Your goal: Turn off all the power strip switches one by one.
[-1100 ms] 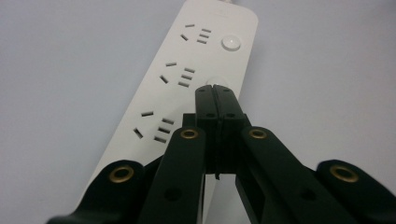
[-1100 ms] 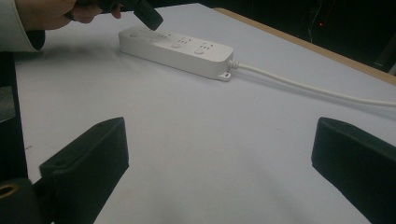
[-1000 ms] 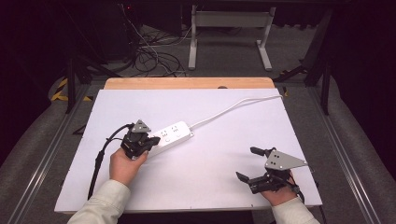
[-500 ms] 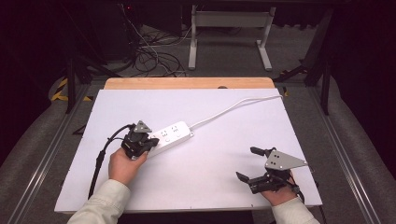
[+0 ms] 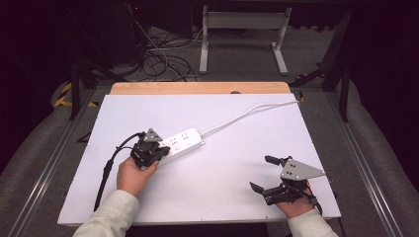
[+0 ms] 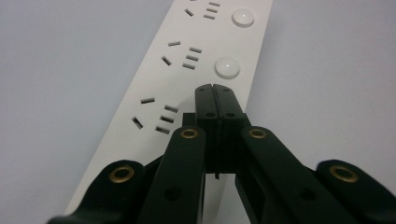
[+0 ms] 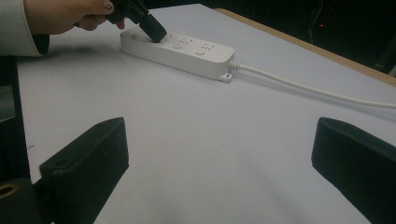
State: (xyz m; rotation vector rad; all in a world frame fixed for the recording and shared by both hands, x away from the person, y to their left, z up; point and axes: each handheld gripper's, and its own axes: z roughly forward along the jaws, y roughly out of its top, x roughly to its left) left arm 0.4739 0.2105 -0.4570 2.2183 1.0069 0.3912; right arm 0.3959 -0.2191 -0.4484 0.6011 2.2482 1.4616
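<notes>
Pressing down with its two black jaws brought flat together, the left gripper (image 6: pixel 215 88) stands on the near end of the long white plastic power strip (image 5: pixel 182 143), with nothing clamped between the jaws. In the left gripper view the joined tips sit just short of a round white push button (image 6: pixel 227 67), one of a row that runs along the right edge of the strip; a second button (image 6: pixel 243 17) lies farther on. The three groups of socket slots (image 6: pixel 180 55) line up beside those buttons.

The strip's long axis is the relation that matters. It runs straight away from the left gripper's tips, so any button lies ahead along the same line, and from the high view that line slants away from the person's left hand (image 5: pixel 133 174) toward the strip's far end, where the white cord (image 5: pixel 249 112) leaves and trails off to the far right edge of the white table sheet (image 5: pixel 207 197). My reading is that the step in hand is working a switch, and that a short slide forward along the strip would bring the tips onto the button.

The right gripper (image 5: pixel 267 174) rests well apart from the strip, on the side where the cord runs, near the table sheet's front edge. Its jaws stand wide with only bare sheet between them, as the right gripper view shows (image 7: pixel 215 158). The left hand is plainly the nearer one.
</notes>
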